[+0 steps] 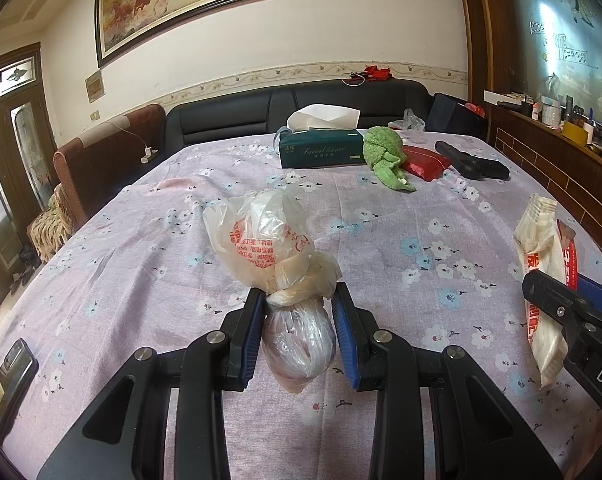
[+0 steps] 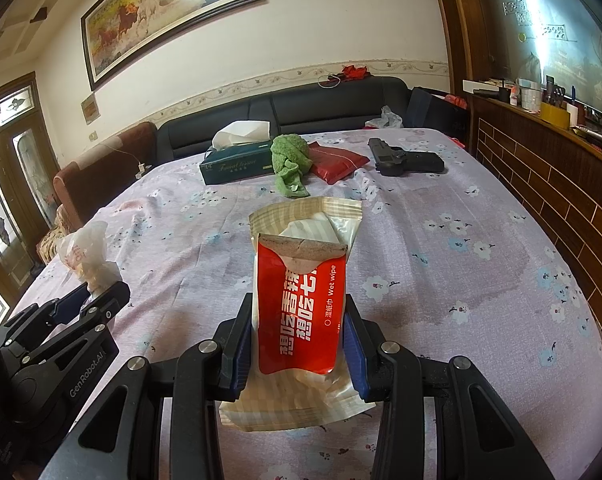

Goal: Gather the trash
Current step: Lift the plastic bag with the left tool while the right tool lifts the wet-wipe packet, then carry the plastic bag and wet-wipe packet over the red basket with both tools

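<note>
Floral tablecloth (image 1: 141,264); left gripper (image 1: 299,296) jaws pinch knotted plastic bag (image 1: 269,240), right gripper (image 2: 297,320) jaws clamp glossy wipes pack (image 2: 301,304).

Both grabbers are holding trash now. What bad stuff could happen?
The knotted plastic bag is pinched only at its knot by the left gripper, so it might slip out. The wet wipe pack in the right gripper has its flap peeled open, so wipes might fall out.
</note>
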